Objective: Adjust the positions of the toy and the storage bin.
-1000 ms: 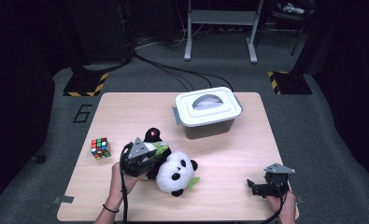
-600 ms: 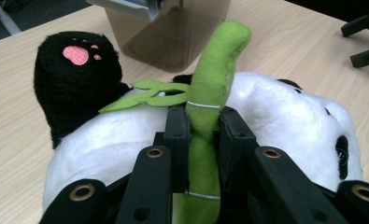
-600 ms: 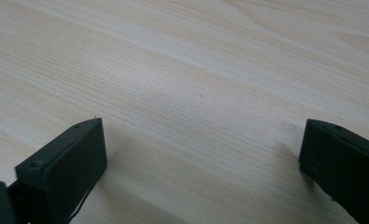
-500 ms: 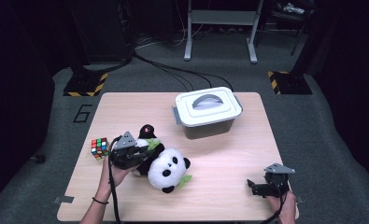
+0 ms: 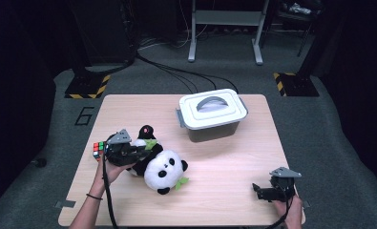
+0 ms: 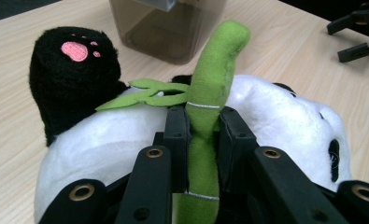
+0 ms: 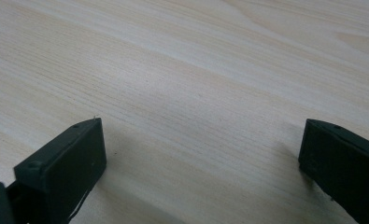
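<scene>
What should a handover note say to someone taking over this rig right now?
Left gripper: shut on the green bamboo stalk of the panda plush.
Right gripper: jaws open, nothing between them, low over the table at the near right corner.
Things: the panda lies at the table's left; the lidded bin stands behind it, lid on; a puzzle cube sits beside the left gripper.
Done: the plush is gripped.
Left: probably move the panda on, perhaps to the bin, whose lid would first need lifting.

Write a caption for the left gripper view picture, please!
Left gripper pinches the green bamboo stalk of a plush panda lying on the table.
</scene>
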The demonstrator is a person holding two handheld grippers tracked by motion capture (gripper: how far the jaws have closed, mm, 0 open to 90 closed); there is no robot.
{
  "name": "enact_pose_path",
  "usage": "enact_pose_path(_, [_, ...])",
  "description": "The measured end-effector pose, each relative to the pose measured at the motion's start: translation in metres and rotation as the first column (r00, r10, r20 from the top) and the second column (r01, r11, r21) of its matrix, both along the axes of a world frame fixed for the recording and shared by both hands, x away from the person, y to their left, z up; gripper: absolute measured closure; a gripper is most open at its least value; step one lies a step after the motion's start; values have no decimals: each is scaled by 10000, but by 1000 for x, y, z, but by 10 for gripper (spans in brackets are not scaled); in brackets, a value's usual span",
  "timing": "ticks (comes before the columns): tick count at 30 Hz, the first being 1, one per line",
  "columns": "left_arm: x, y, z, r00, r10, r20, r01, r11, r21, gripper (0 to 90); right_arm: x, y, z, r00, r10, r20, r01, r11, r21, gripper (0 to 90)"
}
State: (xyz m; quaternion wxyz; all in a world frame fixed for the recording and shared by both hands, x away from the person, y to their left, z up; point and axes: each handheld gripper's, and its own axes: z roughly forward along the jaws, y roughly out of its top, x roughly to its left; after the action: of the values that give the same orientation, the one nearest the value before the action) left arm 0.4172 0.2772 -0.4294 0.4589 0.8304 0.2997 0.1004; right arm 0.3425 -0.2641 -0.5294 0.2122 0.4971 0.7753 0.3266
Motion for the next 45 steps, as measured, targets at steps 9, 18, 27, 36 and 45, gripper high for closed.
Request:
enact_pose_path(9, [16, 12, -10, 9990, -244, -369, 235, 9994, -248, 755, 0, 0, 0, 10000, -2, 22, 2, 10000, -2, 1])
enact_pose_path(18, [20, 19, -8, 9986, -267, -455, 263, 9996, -105, 750, 0, 0, 0, 10000, -3, 20, 3, 10000, -4, 1])
enact_pose_path(27, [15, 7, -6, 9991, -48, -424, 57, 9998, 211, 517, 0, 0, 0, 10000, -4, 24, 4, 10000, -8, 1])
enact_pose_path(36, [-15, 12, 10, 9938, 1109, 66, -1111, 9928, 440, 208, 0, 0, 0, 10000, -5, 28, 5, 10000, -11, 1])
enact_pose_path(45, [-55, 33, 12, 9846, 1684, 473, -1713, 9830, 663, 98, 0, 1, 0, 9999, -110, -44, 110, 9999, 41, 0])
